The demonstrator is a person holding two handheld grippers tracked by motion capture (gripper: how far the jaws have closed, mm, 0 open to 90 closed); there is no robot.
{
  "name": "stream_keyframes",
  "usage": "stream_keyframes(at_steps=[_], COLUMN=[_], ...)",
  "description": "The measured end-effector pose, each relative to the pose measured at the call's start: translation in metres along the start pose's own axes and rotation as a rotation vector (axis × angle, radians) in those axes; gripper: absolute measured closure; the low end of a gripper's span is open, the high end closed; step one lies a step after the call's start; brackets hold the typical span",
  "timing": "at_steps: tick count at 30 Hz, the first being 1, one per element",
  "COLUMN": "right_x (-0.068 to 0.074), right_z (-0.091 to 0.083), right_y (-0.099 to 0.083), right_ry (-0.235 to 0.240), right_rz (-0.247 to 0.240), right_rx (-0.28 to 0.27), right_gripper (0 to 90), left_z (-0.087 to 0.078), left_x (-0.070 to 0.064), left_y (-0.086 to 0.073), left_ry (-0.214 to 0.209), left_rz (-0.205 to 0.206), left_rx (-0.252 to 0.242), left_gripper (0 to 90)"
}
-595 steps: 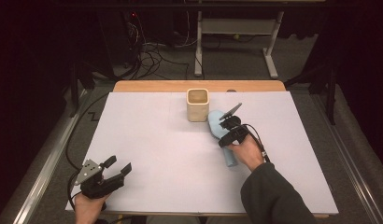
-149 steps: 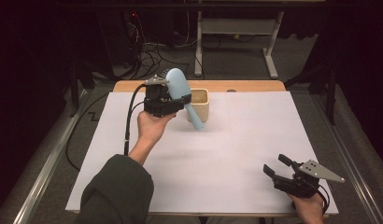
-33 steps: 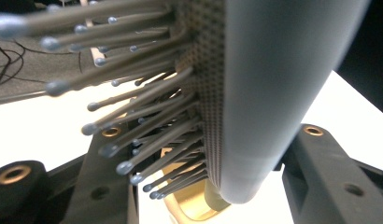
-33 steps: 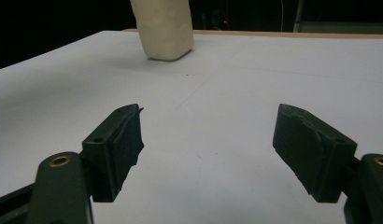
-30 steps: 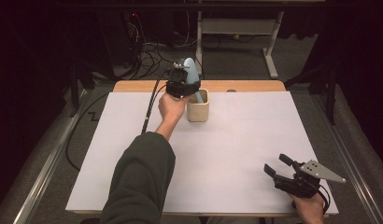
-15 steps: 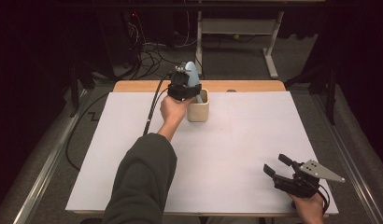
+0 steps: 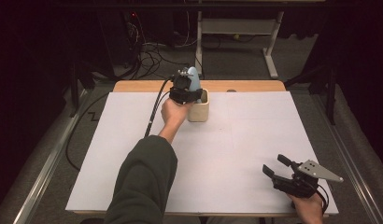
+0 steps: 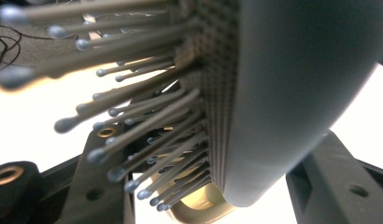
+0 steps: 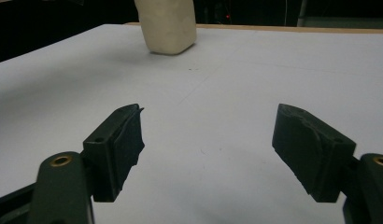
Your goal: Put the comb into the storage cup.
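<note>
We see a white-covered table (image 7: 133, 154) from above. At twelve o'clock stands a small beige cup (image 7: 199, 108). Our left gripper (image 7: 186, 91) hovers over it, jaws clamped on a light blue hairbrush (image 7: 193, 78) held upright, its handle going down toward the cup's mouth; the left gripper view looks past the bristles (image 8: 133, 126) to the cup rim (image 8: 199, 212) below. We judge the brush is being lowered into the cup; next it must sink straight down, then the jaws release. Our right gripper (image 7: 279, 167) rests at five o'clock, jaws wide and holding nothing. Compared with five seconds ago, the brush has swung from tilted beside the cup to upright above it.
</note>
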State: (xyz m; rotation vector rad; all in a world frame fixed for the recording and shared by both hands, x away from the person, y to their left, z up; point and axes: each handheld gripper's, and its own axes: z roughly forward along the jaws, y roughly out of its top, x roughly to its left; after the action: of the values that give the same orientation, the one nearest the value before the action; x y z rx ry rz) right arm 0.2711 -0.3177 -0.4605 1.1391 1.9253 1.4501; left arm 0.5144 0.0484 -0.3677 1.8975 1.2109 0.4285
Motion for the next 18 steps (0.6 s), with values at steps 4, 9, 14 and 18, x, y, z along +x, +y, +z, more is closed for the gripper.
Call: stream_keyframes(at_steps=[4, 9, 14, 18], right_x=[-0.0002, -0.0003, 0.0, 0.0008], right_z=[-0.0007, -0.001, -0.0009, -0.001], right_y=[0.0001, 0.0003, 0.0003, 0.0005], right_ry=[-0.001, 0.0, -0.002, -0.006], right_rz=[0.0, 0.0, -0.001, -0.008], right_rx=[-0.003, -0.004, -0.003, -0.005], right_gripper=[24.9, 24.9, 24.9, 26.0], left_z=[0.0002, -0.0007, -0.0037, -0.008], left_x=[-0.0013, -0.0002, 0.0002, 0.0022], left_y=[0.0003, 0.0008, 0.0015, 0.0023], left_ry=[-0.006, 0.003, 0.046, 0.07], left_rz=[0.009, 0.015, 0.028, 0.031], left_rx=[0.003, 0.01, 0.027, 0.035], left_gripper=[50.7, 49.2, 44.9, 40.3])
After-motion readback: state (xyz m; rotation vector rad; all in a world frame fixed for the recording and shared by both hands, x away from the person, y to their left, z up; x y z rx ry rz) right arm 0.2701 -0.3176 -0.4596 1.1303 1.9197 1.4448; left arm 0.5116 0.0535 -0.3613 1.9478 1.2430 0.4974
